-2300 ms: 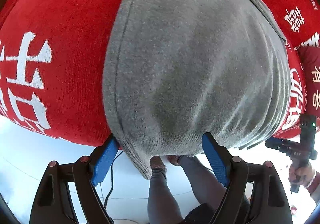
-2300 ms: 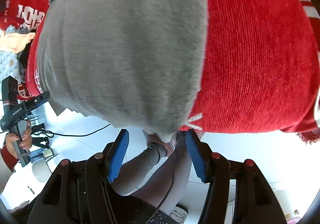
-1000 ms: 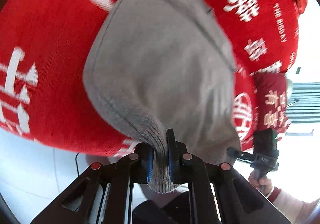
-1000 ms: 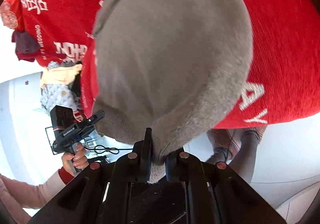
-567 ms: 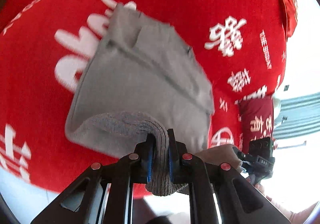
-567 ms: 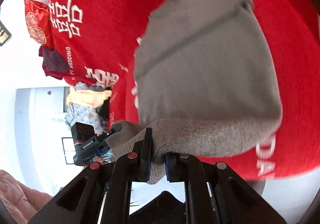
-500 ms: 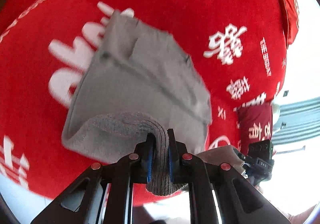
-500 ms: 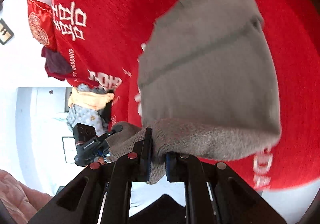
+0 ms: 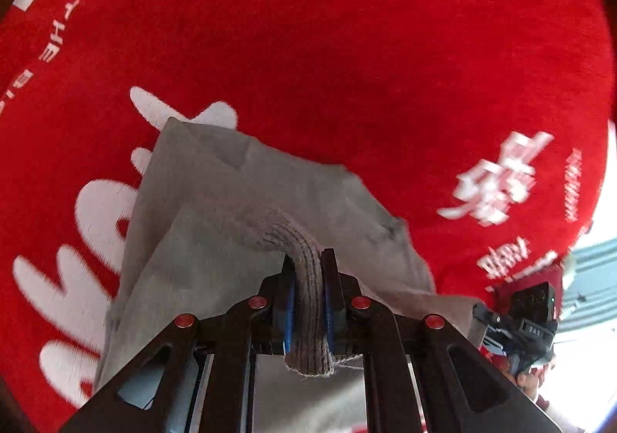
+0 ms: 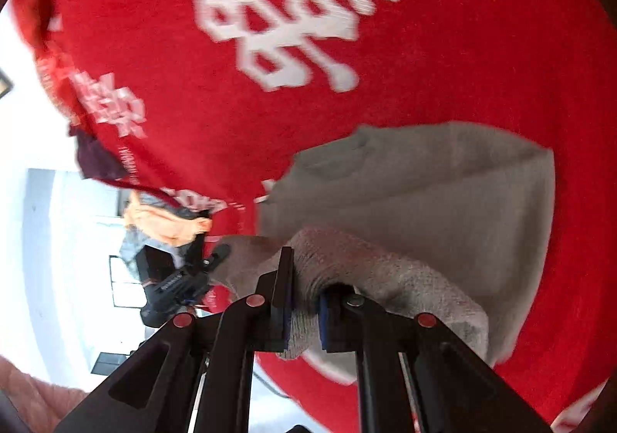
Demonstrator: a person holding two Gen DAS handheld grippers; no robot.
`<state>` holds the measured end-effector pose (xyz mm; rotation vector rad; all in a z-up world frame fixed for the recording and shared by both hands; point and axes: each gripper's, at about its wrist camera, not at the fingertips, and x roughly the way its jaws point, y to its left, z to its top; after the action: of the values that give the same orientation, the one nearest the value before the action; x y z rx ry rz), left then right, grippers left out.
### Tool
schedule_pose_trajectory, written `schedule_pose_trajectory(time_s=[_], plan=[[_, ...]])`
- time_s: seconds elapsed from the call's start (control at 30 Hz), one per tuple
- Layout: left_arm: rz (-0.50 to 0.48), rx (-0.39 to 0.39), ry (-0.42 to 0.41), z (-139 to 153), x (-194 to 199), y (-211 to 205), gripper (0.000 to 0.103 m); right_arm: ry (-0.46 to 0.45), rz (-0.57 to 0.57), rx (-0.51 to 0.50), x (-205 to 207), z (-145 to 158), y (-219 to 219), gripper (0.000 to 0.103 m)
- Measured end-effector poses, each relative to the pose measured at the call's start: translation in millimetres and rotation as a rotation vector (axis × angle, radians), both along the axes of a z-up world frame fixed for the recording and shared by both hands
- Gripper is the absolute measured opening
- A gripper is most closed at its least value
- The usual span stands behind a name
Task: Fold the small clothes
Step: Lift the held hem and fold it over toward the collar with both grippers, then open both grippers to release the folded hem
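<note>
Red cloth [image 9: 347, 47] printed with white characters covers the whole work surface in both wrist views. At about seven o'clock on it lies the grey knit garment [image 9: 239, 201], its far part flat on the cloth and its near ribbed hem lifted. The left gripper [image 9: 308, 294] is clamped tight on one end of that hem, the ribbing bunched between its blue pads. Off at three o'clock in the left view the other handheld tool is dimly visible. The right gripper [image 10: 304, 298] is likewise pinched shut on the hem's other end, the knit curling over its jaws. This looks like the folding pass itself: the near edge carried over the body toward the far edge. Next comes laying the hem down level and square, then releasing both ends together. The fabric is soft, thick and slightly rumpled.
</note>
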<state>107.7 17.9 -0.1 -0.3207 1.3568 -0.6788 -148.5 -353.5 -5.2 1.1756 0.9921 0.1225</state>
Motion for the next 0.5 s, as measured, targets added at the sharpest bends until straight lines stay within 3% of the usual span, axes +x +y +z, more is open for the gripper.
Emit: schedule_pose_trajectory(time_s=[0.2, 0.33, 0.37, 0.4, 0.43, 0.47, 0.5], plan=[[0.036, 0.106, 0.012, -37, 23, -14, 0.013, 0.126, -0.022, 0.061, 24, -73, -21, 0.012], [0.030, 0.160, 0.012, -35, 32, -21, 0.014, 0.141, -0.032, 0.066, 30, -80, -22, 0.018], [0.024, 0.176, 0.002, -32, 33, -22, 0.024, 0.129, -0.034, 0.068, 31, -76, -22, 0.028], [0.022, 0.195, -0.013, -27, 34, -25, 0.047, 0.109, -0.036, 0.071, 32, -71, -22, 0.035], [0.026, 0.210, -0.033, -20, 35, -25, 0.061, 0.098, -0.040, 0.071, 31, -66, -23, 0.049], [0.032, 0.222, -0.054, -14, 35, -24, 0.076, 0.083, -0.053, 0.064, 31, -59, -24, 0.056], [0.032, 0.230, -0.080, -6, 34, -23, 0.076, 0.069, -0.067, 0.053, 31, -52, -27, 0.057]])
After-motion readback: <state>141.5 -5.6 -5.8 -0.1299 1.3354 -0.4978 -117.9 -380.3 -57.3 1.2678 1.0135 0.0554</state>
